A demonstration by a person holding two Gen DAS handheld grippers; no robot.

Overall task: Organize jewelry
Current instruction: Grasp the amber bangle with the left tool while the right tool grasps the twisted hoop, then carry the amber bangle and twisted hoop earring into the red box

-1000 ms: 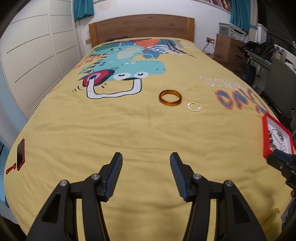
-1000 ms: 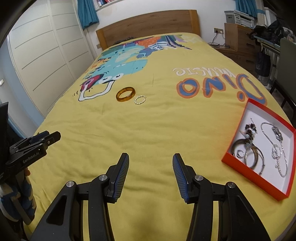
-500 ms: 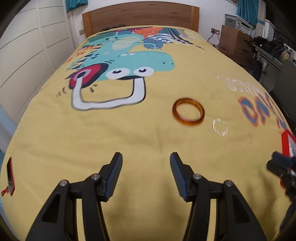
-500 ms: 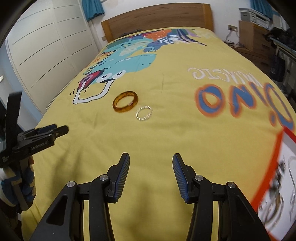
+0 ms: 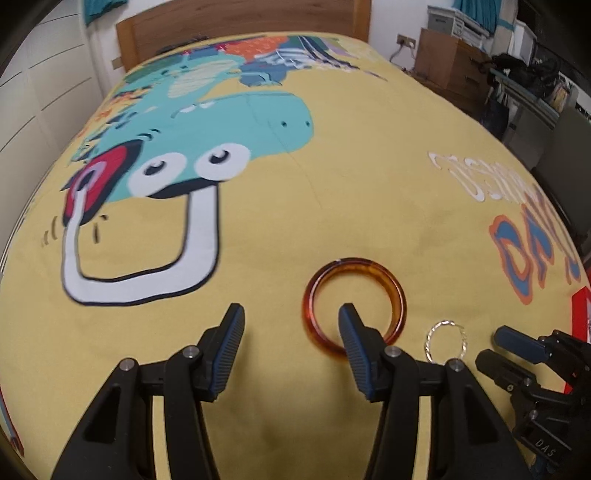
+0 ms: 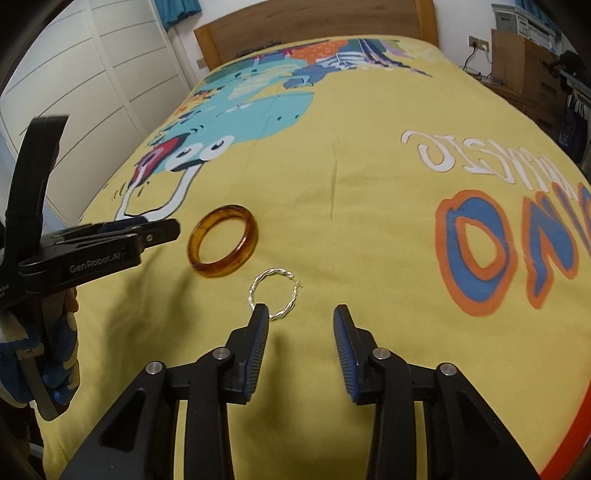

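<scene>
An amber bangle [image 5: 397, 291] lies flat on the yellow bedspread [image 5: 332, 184]; it also shows in the right wrist view [image 6: 221, 251]. A thin twisted silver hoop [image 5: 446, 340] lies just right of it, also in the right wrist view [image 6: 274, 293]. My left gripper [image 5: 291, 314] is open and empty, with its right fingertip over the bangle's near left rim. My right gripper [image 6: 300, 314] is open and empty, its left fingertip at the silver hoop's near edge. Each gripper shows in the other's view, the right [image 5: 524, 354] and the left [image 6: 110, 243].
The red jewelry box shows only as a sliver at the right edge [image 5: 580, 314] and at the lower right corner [image 6: 569, 454]. A wooden headboard [image 6: 314, 33] is at the far end. White wardrobes [image 6: 92, 85] stand left. Drawers and a desk [image 5: 480, 62] stand right.
Both grippers have moved forward over the bed toward the two rings. The bangle now sits at my left gripper's right fingertip and the silver hoop at my right gripper's left fingertip. The box has slid out of view.
</scene>
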